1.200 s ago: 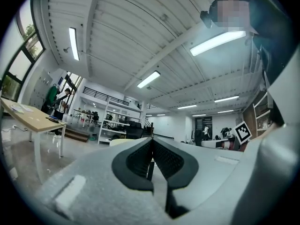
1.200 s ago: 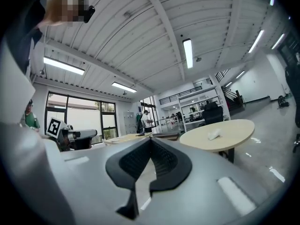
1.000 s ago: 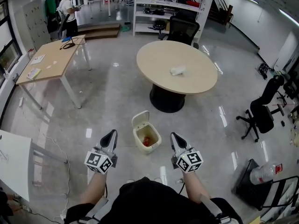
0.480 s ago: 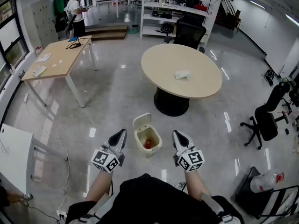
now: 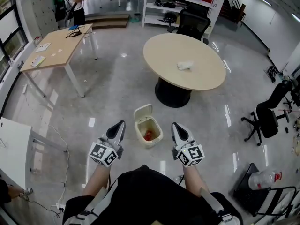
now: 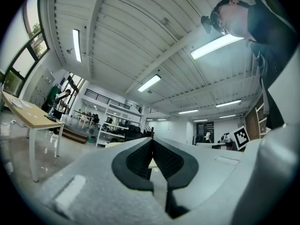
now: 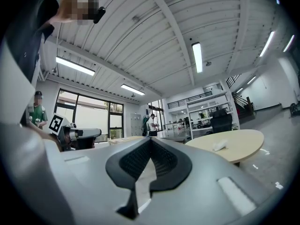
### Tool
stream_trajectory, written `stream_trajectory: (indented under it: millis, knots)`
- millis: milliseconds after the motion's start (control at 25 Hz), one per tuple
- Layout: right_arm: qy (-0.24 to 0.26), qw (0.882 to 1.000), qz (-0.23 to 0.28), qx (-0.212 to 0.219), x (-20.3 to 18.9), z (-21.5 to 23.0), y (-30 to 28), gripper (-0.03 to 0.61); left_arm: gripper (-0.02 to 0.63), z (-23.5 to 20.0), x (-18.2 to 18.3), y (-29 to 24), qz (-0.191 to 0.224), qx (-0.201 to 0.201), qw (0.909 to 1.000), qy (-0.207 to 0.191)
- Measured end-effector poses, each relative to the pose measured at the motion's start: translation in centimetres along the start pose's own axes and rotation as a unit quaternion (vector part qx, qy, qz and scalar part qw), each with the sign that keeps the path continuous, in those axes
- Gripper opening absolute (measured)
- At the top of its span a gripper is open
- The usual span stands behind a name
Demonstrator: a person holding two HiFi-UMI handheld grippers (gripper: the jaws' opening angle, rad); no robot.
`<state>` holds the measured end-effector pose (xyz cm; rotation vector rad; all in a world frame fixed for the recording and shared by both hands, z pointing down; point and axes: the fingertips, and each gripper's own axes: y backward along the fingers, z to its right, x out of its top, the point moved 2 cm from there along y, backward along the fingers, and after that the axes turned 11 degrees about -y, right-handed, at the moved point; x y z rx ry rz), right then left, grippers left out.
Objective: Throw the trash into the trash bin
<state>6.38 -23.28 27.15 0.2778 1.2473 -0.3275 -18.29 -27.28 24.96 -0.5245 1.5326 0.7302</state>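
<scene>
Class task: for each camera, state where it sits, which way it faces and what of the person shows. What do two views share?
Head view: on the head, facing steeply down at the trash bin; forearms, left gripper and right gripper show.
Left gripper view: on that gripper, facing along its shut jaws toward shelves; torso above.
Right gripper view: likewise, toward the round table.
Shared with head view: that table.

Round table point(image 5: 164, 55), wooden desk point(image 5: 60, 49), black office chair point(image 5: 265, 121)

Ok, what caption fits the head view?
Left gripper and right gripper, both shut, frame the open trash bin; white trash lies on the round table.
</scene>
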Motion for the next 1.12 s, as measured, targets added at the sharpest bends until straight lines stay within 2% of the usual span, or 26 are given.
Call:
stream_trajectory:
  millis: [240, 680, 800, 1120]
  knots:
    - [-0.003, 1.0, -0.012, -0.008, -0.7, 0.2, -0.6, 0.005, 0.002, -0.8, -0.3, 0.3, -0.002, -0.001, 1.0, 0.004]
    - [0.008, 1.0, -0.02, 0.001, -0.9, 1.3, -0.7, 0.005, 0.002, -2.7, -1.2, 0.4, -0.015, 0.065, 0.9977, 0.002]
    - [0.011, 1.0, -0.019, -0.002, -0.6, 1.9, -0.3, 0.005, 0.002, -2.4, -1.2, 0.5, -0.012, 0.06, 0.9981, 0.005]
    - [0.021, 1.0, -0.022, 0.004, -0.3, 2.5, 0.2, 0.005, 0.002, -3.3, -2.3, 1.4, -0.038, 0.068, 0.9968, 0.015]
